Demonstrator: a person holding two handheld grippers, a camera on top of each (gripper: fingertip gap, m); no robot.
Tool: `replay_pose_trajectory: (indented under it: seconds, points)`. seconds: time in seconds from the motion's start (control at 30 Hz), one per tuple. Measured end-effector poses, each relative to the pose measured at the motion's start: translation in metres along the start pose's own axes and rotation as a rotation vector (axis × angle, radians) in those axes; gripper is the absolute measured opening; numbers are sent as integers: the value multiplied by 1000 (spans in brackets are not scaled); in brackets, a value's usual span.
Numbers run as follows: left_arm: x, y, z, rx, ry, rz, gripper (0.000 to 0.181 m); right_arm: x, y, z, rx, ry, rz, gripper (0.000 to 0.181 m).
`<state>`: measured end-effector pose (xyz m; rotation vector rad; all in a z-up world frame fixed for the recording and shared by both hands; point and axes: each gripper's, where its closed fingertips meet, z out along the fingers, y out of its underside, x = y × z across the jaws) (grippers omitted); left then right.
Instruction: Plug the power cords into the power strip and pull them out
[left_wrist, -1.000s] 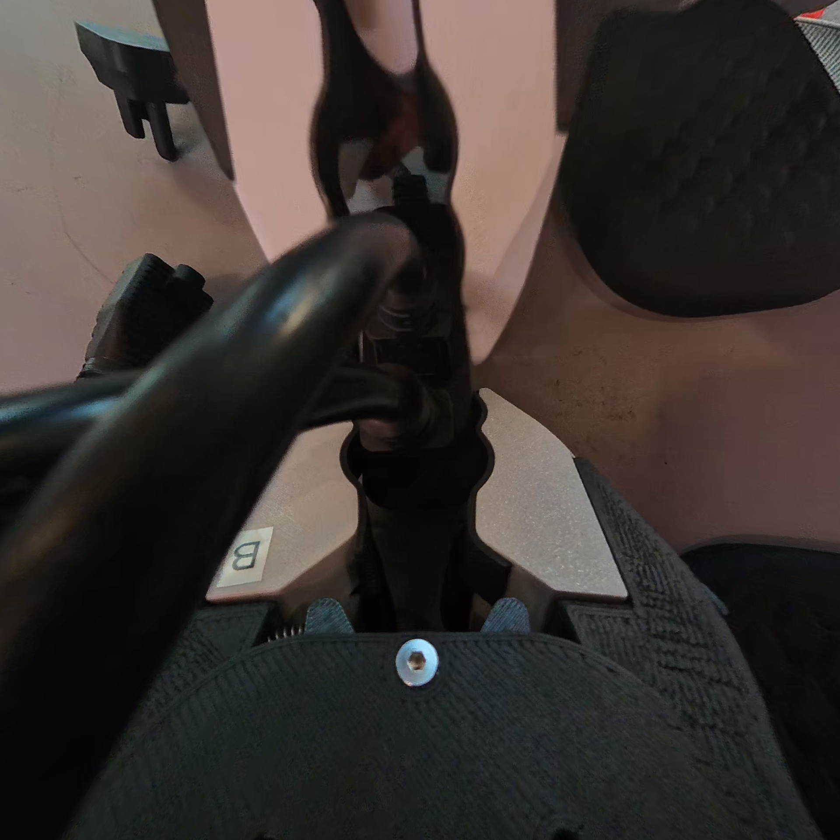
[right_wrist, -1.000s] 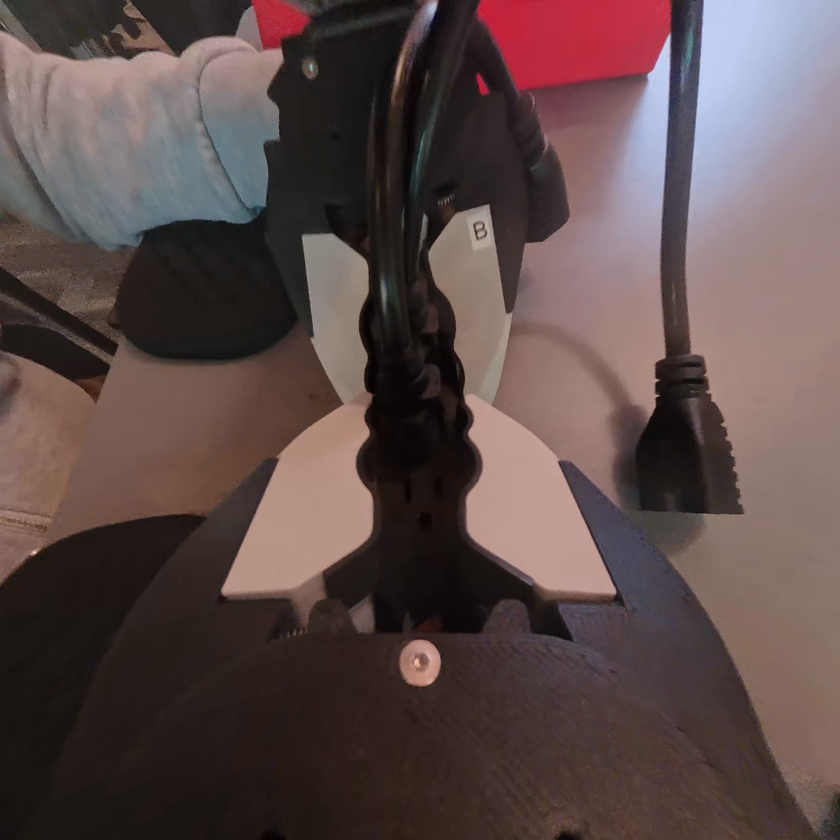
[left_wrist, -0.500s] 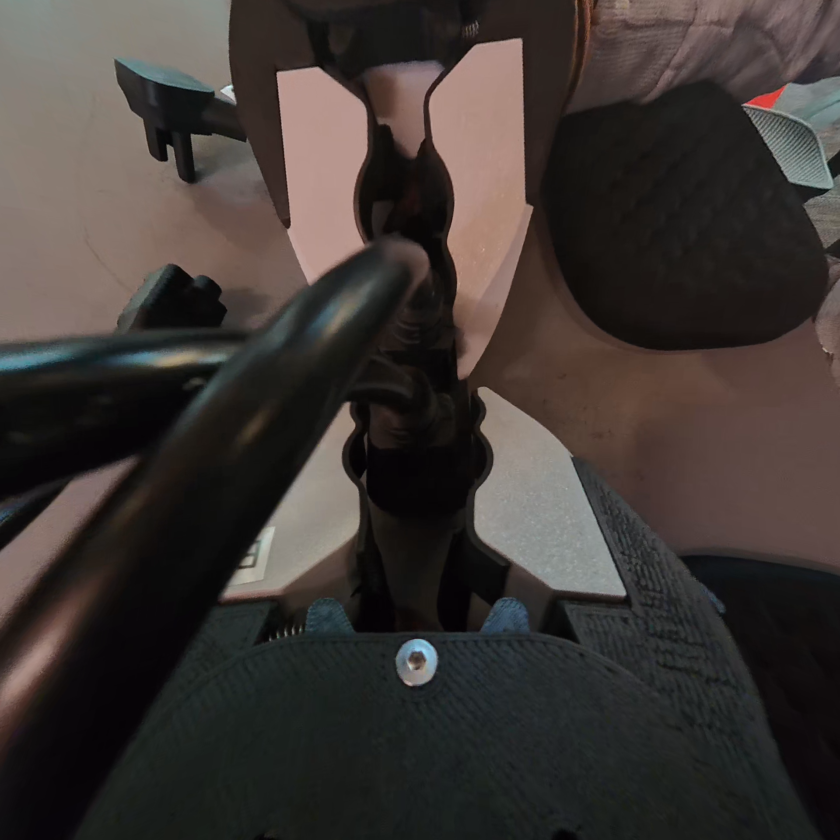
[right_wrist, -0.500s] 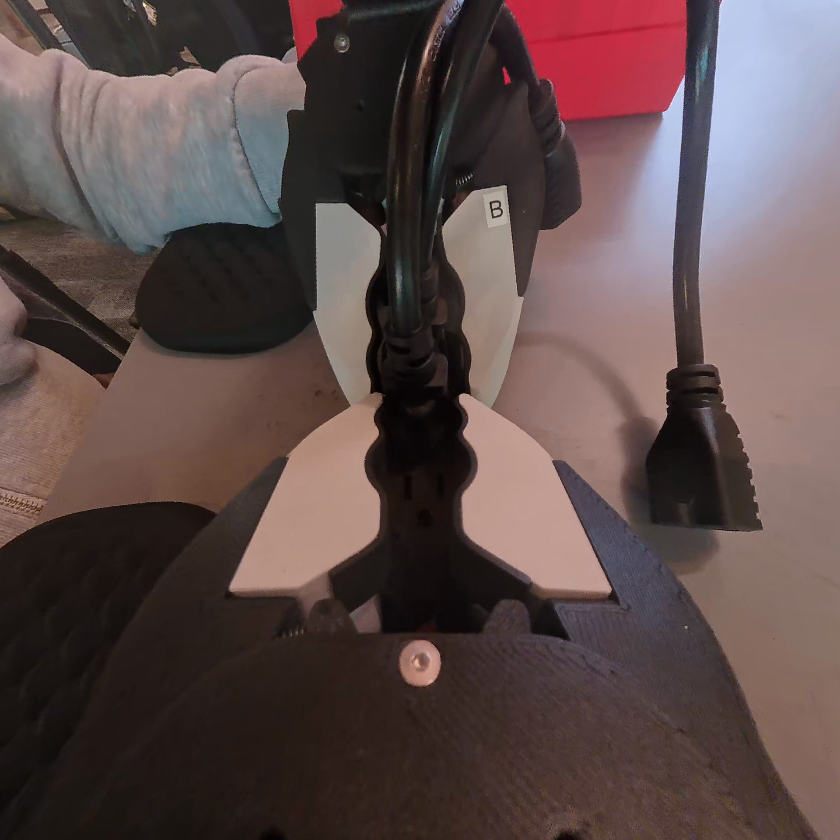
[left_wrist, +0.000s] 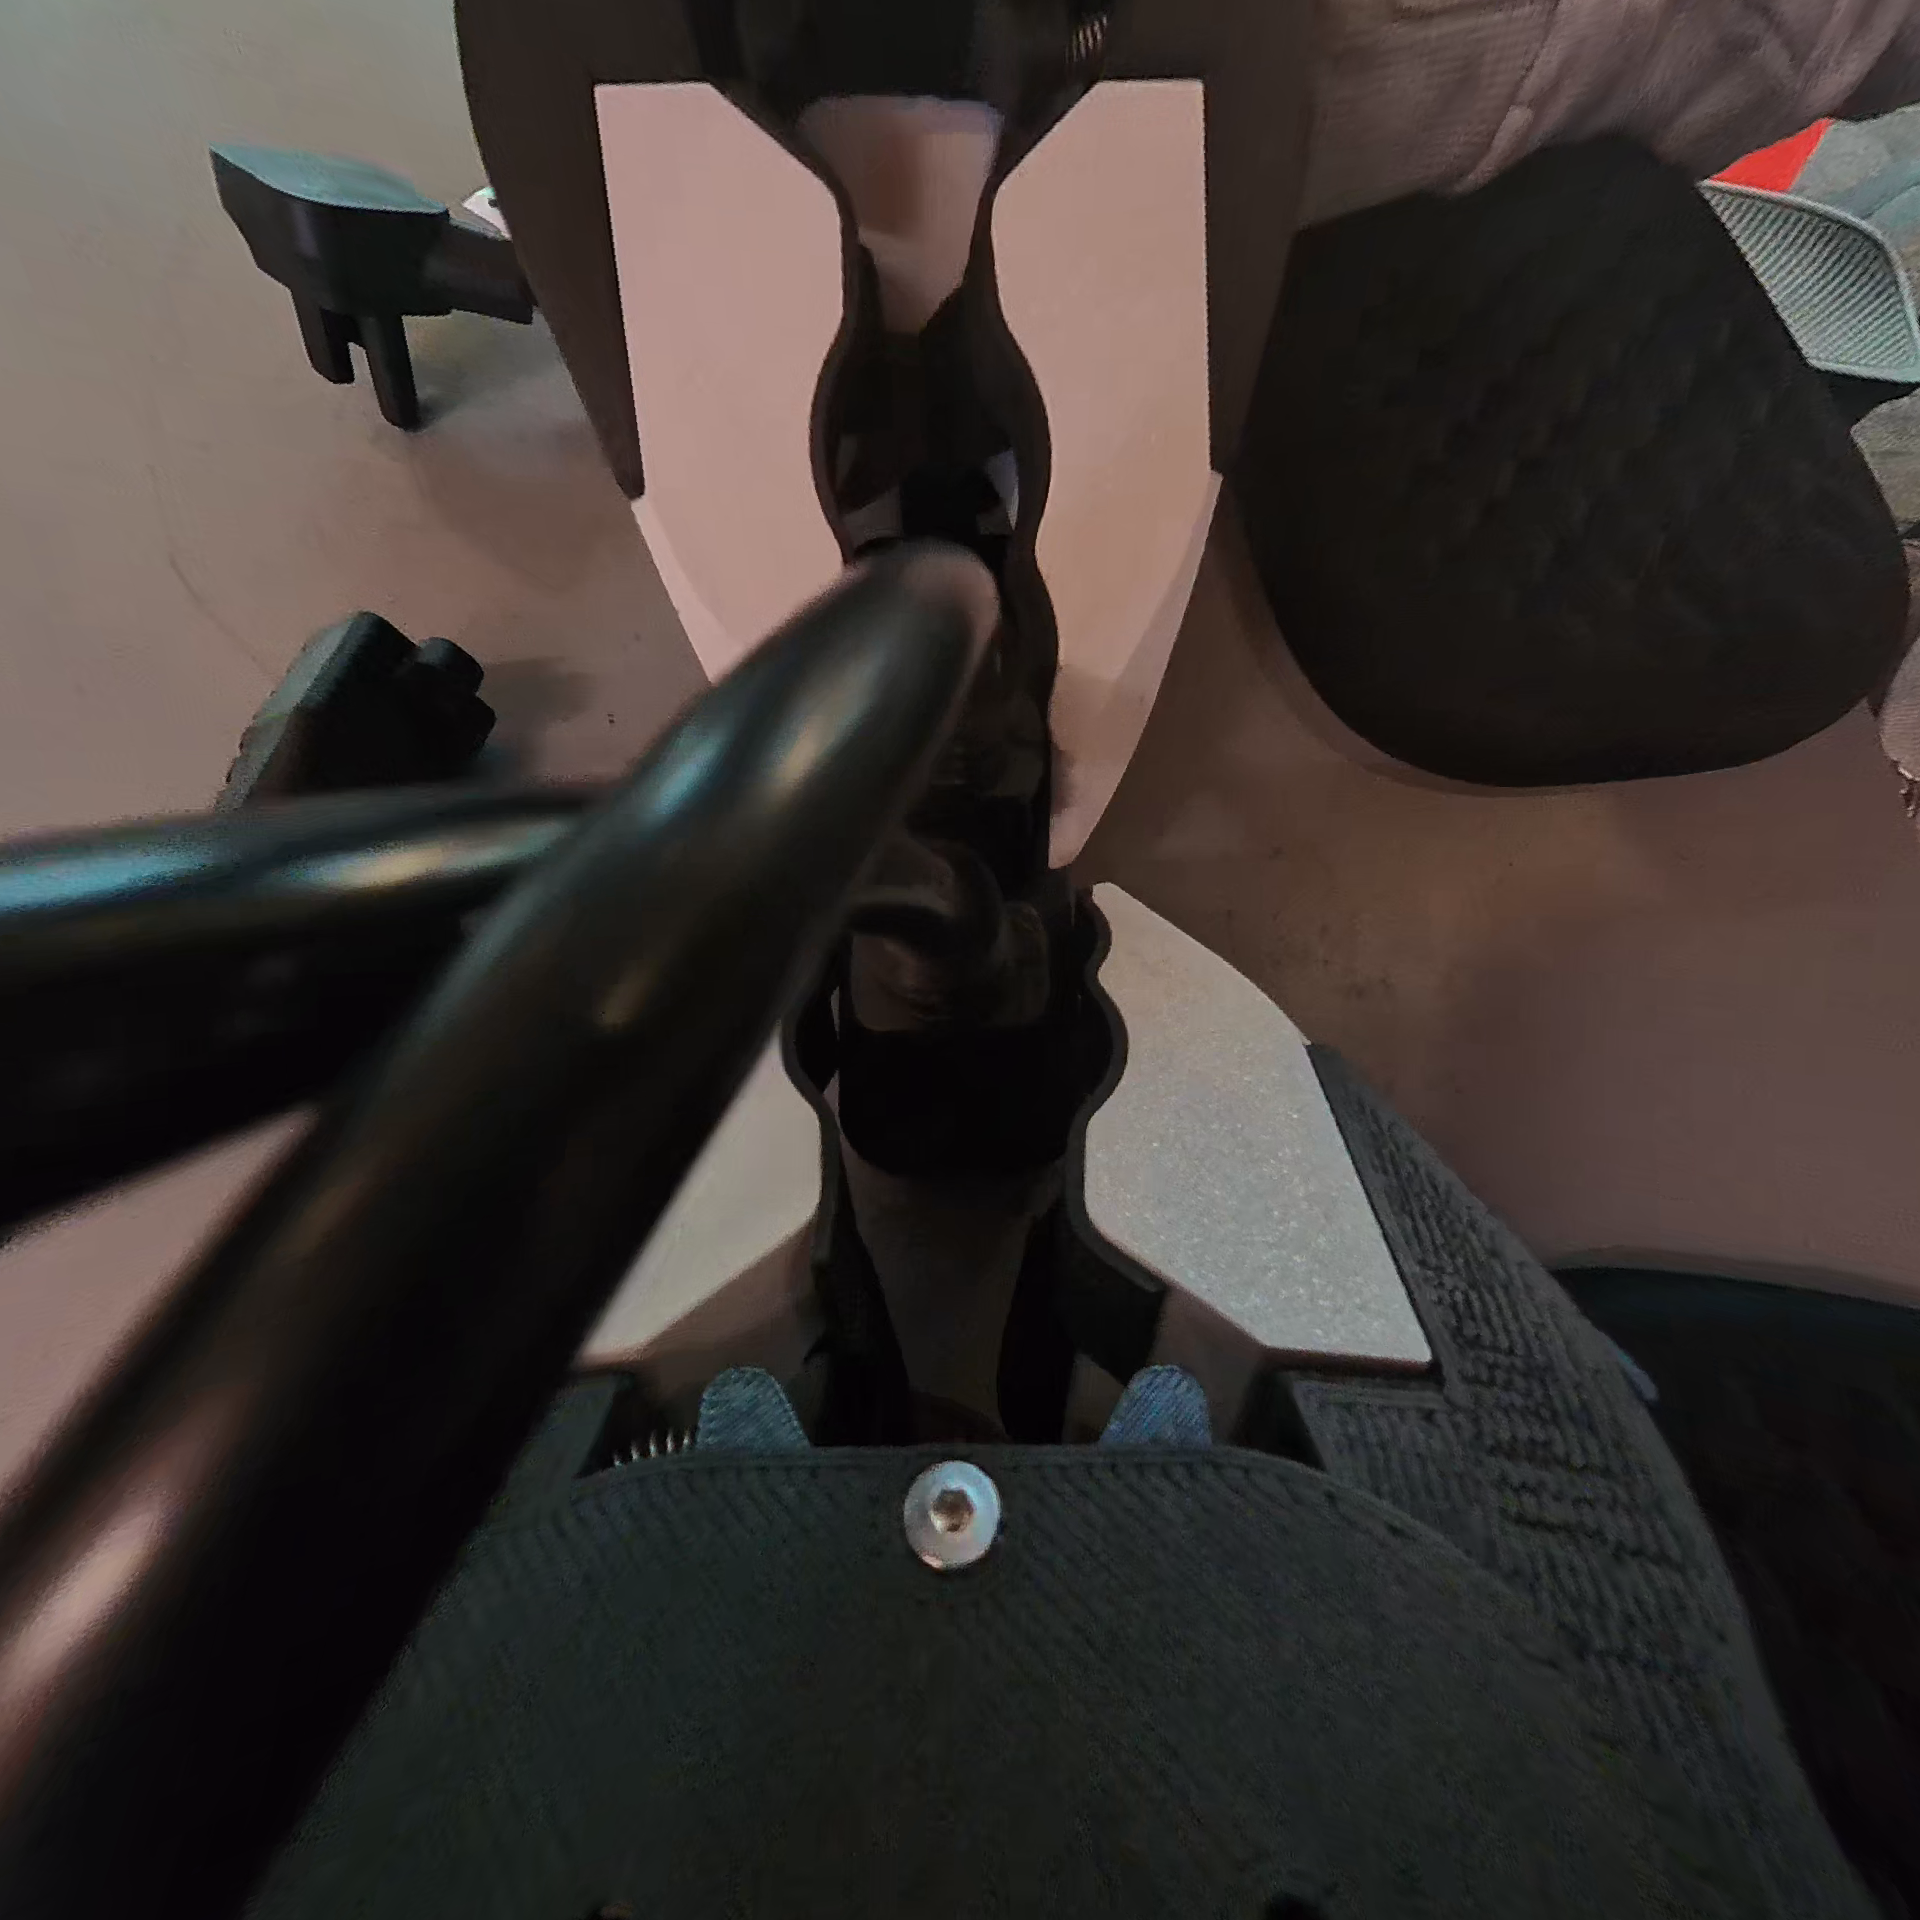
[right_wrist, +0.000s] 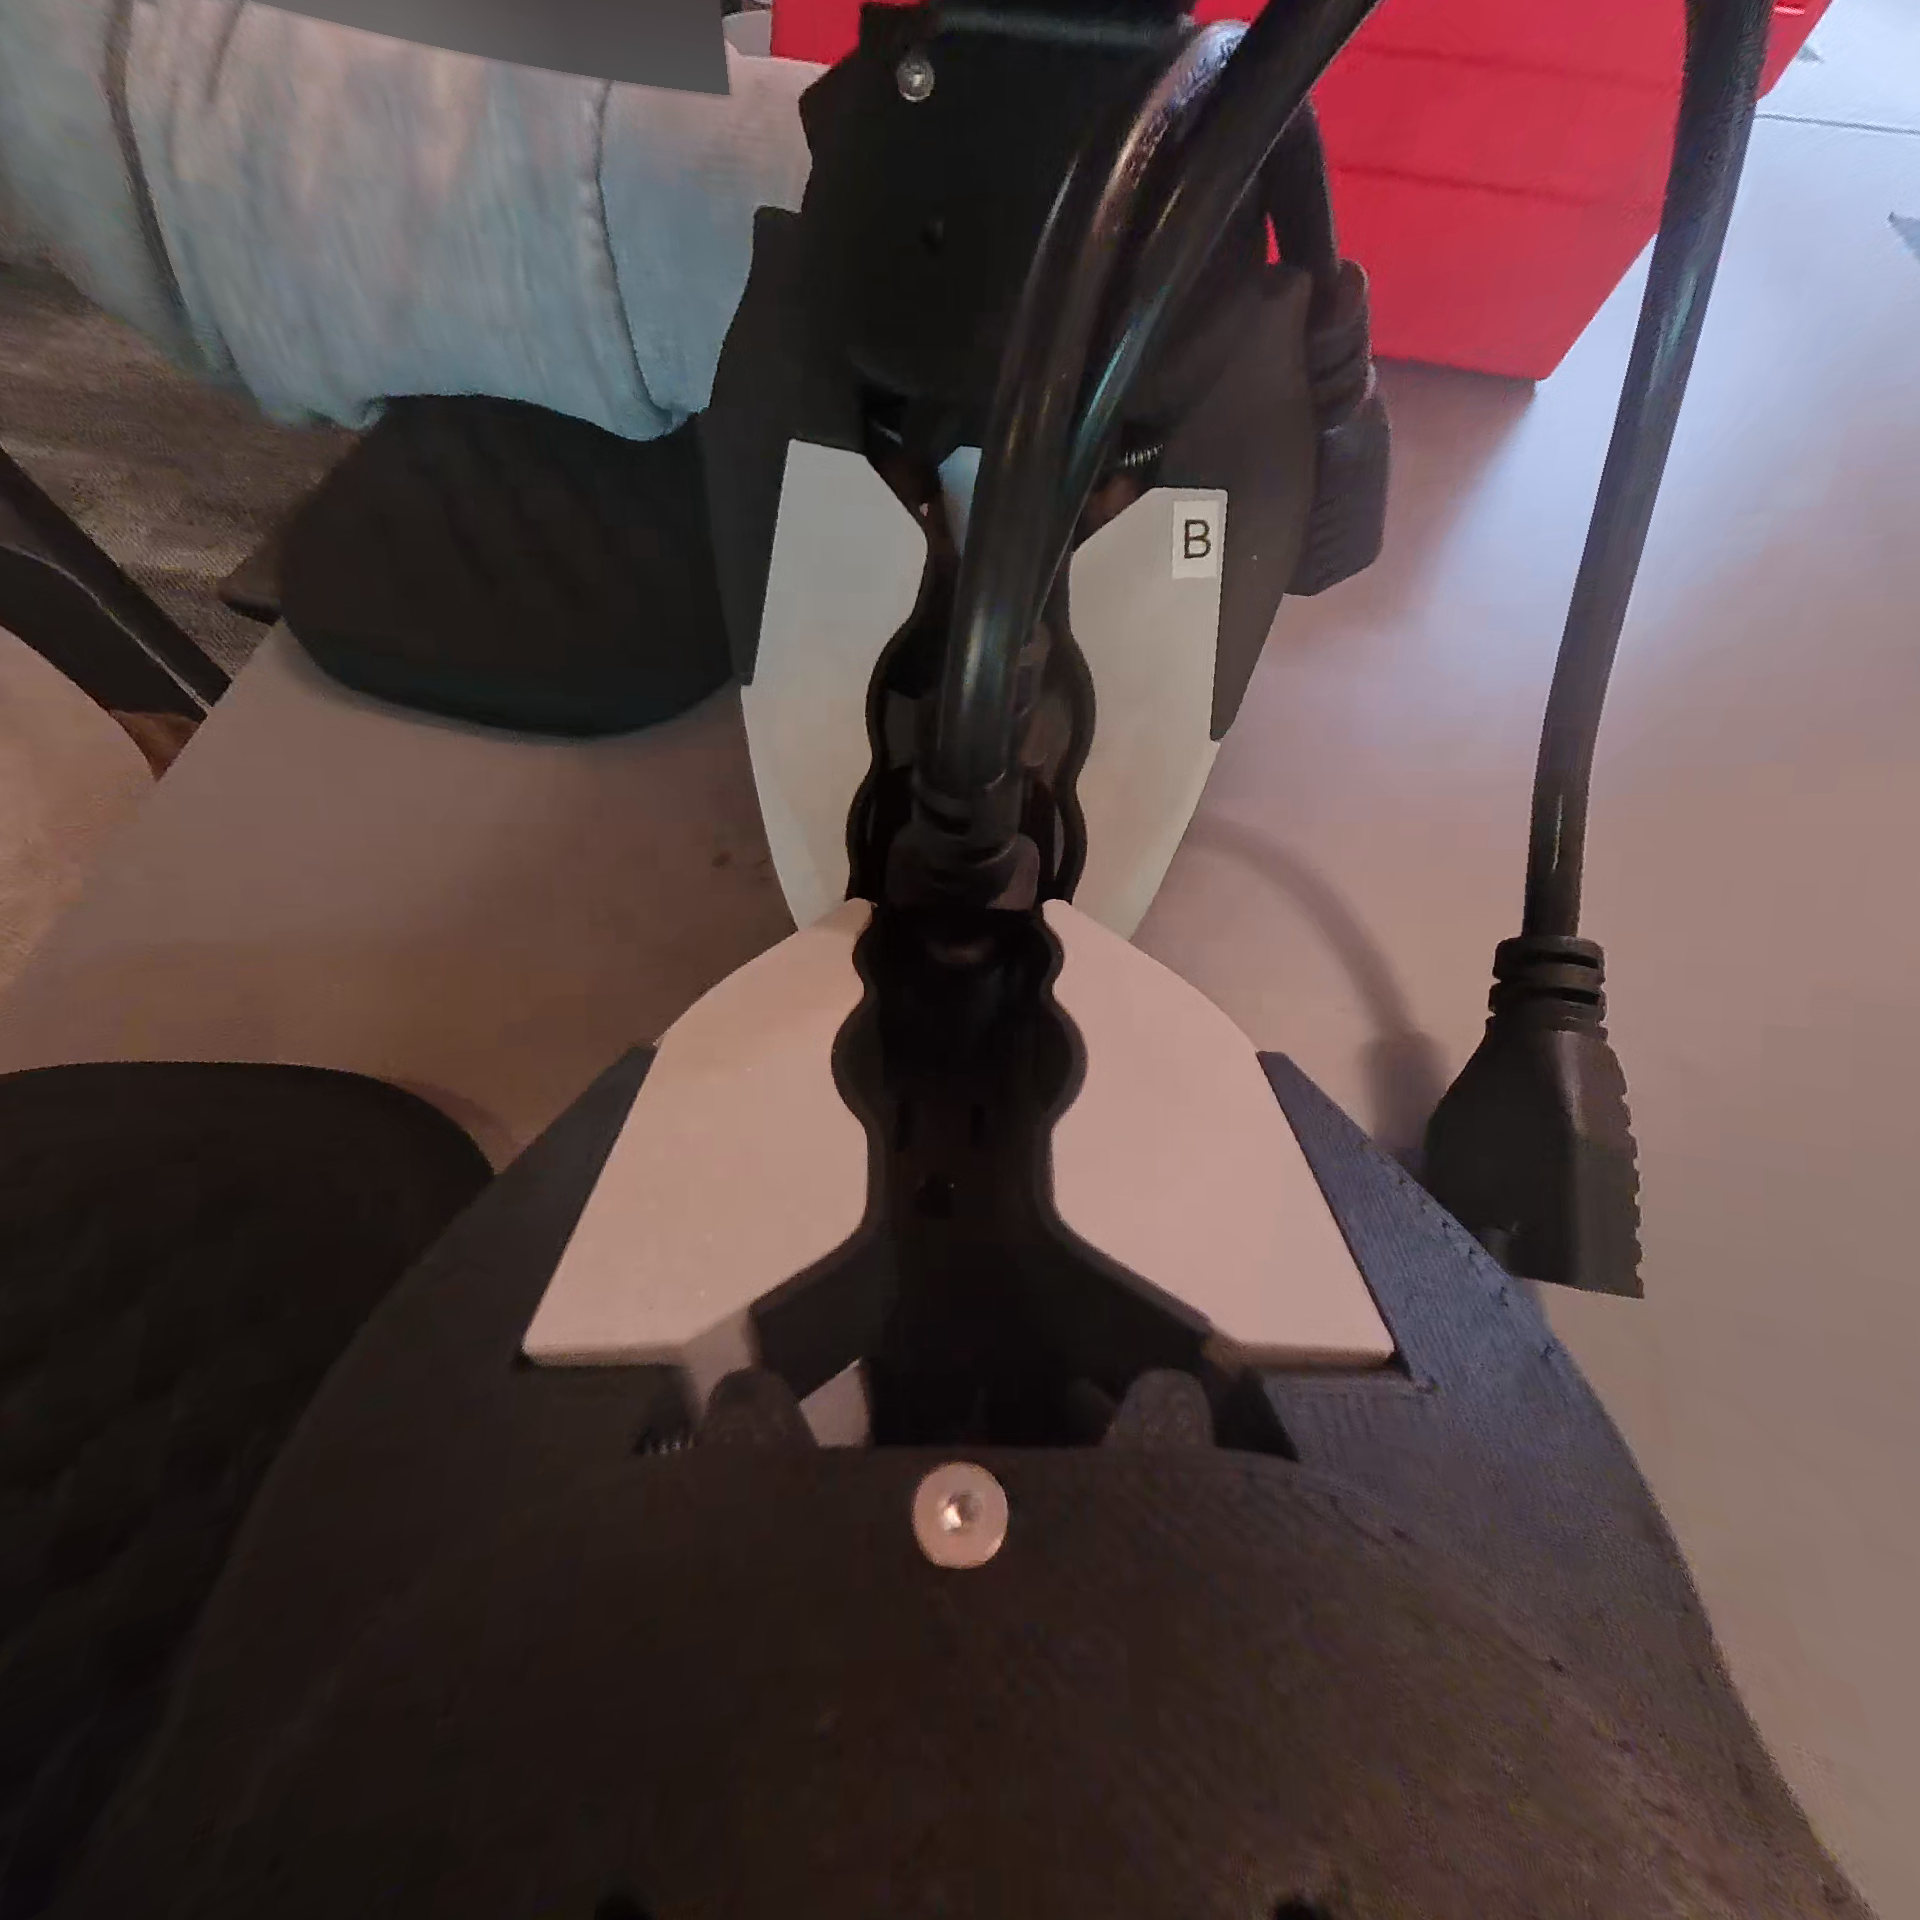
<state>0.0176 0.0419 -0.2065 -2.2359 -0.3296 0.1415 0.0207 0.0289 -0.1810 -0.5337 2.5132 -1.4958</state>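
My right gripper (right_wrist: 956, 920) is shut on a black socket block (right_wrist: 956, 1174) with outlet slots on its upper face. My left gripper (left_wrist: 966, 935) is shut on a black plug (left_wrist: 945, 1101). The two grippers meet tip to tip above the table. In the right wrist view the left gripper (right_wrist: 966, 883) holds the plug (right_wrist: 956, 852) right at the socket block's end; the joint itself is hidden. Thick black cords (left_wrist: 623, 987) rise from the plug and cross the left wrist view. The right gripper (left_wrist: 997, 790) faces me in that view.
A loose black cord with a socket end (right_wrist: 1538, 1174) lies on the pale table (right_wrist: 1714, 831) to the right. Two more black plugs (left_wrist: 364, 717) (left_wrist: 332, 229) lie at the left. A black pad (left_wrist: 1558, 468), a light sleeve (right_wrist: 364, 260) and a red box (right_wrist: 1507, 208) are nearby.
Both grippers stay shut on plug and socket block, tip to tip. In the left wrist view the right gripper has dropped lower and looks smaller; the cords have shifted slightly.
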Motion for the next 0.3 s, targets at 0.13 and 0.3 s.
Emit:
replay_pose_trajectory:
  seconds: [0.13,0.3]
  points:
    - [2,-1,0,9,15,-9,45,-1,-1,-2,22,-26,30,24]
    - [1,-1,1,1,14,-15,45,-1,-1,-1,18,-15,6,24]
